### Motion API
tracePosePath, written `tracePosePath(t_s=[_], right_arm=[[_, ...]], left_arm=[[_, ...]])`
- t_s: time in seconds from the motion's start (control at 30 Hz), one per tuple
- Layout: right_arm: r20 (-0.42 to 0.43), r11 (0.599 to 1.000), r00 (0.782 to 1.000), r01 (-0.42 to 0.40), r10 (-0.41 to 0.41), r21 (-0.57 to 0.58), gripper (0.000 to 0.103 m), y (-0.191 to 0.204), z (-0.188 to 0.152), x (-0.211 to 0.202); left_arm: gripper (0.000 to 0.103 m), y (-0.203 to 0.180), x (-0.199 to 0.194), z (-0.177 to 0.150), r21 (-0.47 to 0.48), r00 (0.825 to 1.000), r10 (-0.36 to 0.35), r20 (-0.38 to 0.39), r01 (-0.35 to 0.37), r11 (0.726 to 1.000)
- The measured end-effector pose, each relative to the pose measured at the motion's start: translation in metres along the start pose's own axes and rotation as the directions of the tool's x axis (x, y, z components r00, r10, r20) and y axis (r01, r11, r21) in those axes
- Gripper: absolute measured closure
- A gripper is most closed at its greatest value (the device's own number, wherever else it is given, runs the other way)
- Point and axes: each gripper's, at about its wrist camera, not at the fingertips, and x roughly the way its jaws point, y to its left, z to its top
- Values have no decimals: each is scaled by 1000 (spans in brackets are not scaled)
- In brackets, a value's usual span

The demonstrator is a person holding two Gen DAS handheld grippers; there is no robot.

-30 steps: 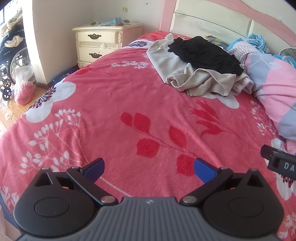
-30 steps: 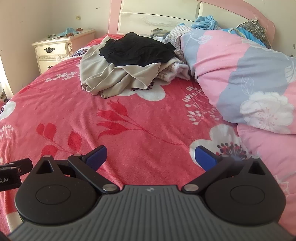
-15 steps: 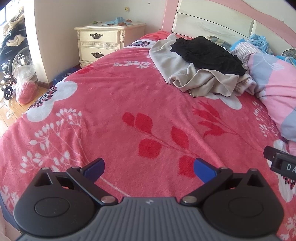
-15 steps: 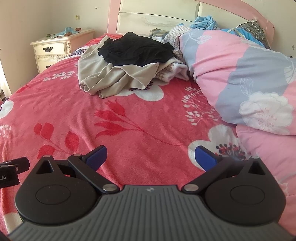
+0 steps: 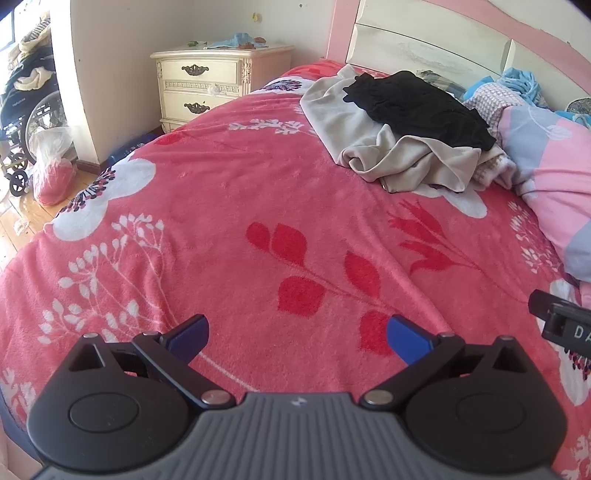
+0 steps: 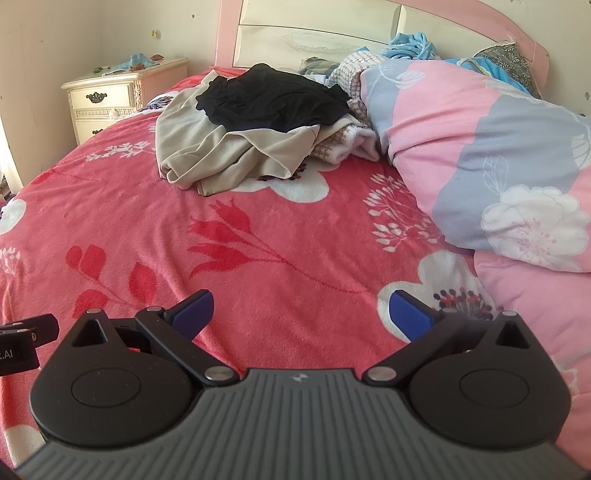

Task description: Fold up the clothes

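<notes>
A heap of clothes lies near the head of the bed: a black garment (image 5: 417, 101) (image 6: 273, 99) on top of a crumpled beige one (image 5: 399, 158) (image 6: 229, 155), with a checked knit piece (image 6: 332, 146) under its right side. My left gripper (image 5: 297, 336) is open and empty above the red floral blanket (image 5: 258, 206), well short of the heap. My right gripper (image 6: 301, 312) is open and empty too, over the blanket (image 6: 288, 236). Each gripper's body shows at the edge of the other's view.
A pink and grey floral duvet (image 6: 487, 147) is bunched along the right side of the bed. A cream nightstand (image 5: 218, 85) stands at the left of the pink headboard (image 6: 332, 33). A wheelchair (image 5: 22, 110) and a plastic bag (image 5: 55, 173) sit on the floor at left.
Both grippers have moved a little forward toward the clothes heap, which now sits slightly closer in both views. Both stay open.
</notes>
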Motion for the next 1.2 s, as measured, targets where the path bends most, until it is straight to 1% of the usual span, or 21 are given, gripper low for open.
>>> tracePosePath(t_s=[0.3, 0.43, 0.53, 0.63, 0.73, 0.8, 0.83, 0.9, 0.97, 1.0, 1.1, 1.2], right_arm=[[-4, 1000, 1000, 6, -6, 0, 1, -1, 0, 12], [15, 1000, 1000, 2, -2, -8, 1, -3, -1, 19], [60, 999, 997, -44, 45, -21, 1, -10, 3, 26], [150, 994, 984, -93, 101, -58, 1, -21, 17, 37], [240, 990, 963, -101, 121, -94, 1, -30, 42, 54], [288, 989, 949, -102, 128, -103, 1, -35, 63, 71], [303, 990, 944, -106, 130, -95, 1, -35, 76, 82], [323, 989, 936, -117, 140, -92, 1, -34, 102, 108], [344, 984, 926, -117, 157, -132, 1, -28, 126, 138], [347, 981, 923, -116, 164, -153, 1, -24, 138, 153], [301, 977, 938, -123, 172, -174, 5, -16, 172, 200], [280, 973, 941, -146, 193, -181, 8, -11, 199, 235]], left_arm=[[0, 0, 13, 2, 2, 1000, 12, -4, -12, 1000], [0, -2, 21, 4, 12, 1000, 10, 10, -10, 1000], [0, -6, 29, 13, 34, 999, -5, 54, 3, 999], [0, -13, 39, 35, 66, 989, -31, 145, 22, 998], [0, -25, 56, 68, 103, 976, -67, 209, 46, 994], [0, -31, 66, 85, 90, 971, -55, 231, 35, 995], [0, -34, 70, 91, 79, 970, -55, 237, 37, 996], [1, -38, 77, 100, 61, 967, -77, 242, 64, 996], [2, -42, 84, 108, 49, 965, -98, 245, 89, 995], [3, -45, 87, 113, 44, 964, -104, 246, 96, 994], [10, -53, 100, 129, 39, 964, -124, 236, 118, 992], [20, -63, 112, 150, 44, 971, -131, 202, 124, 991]])
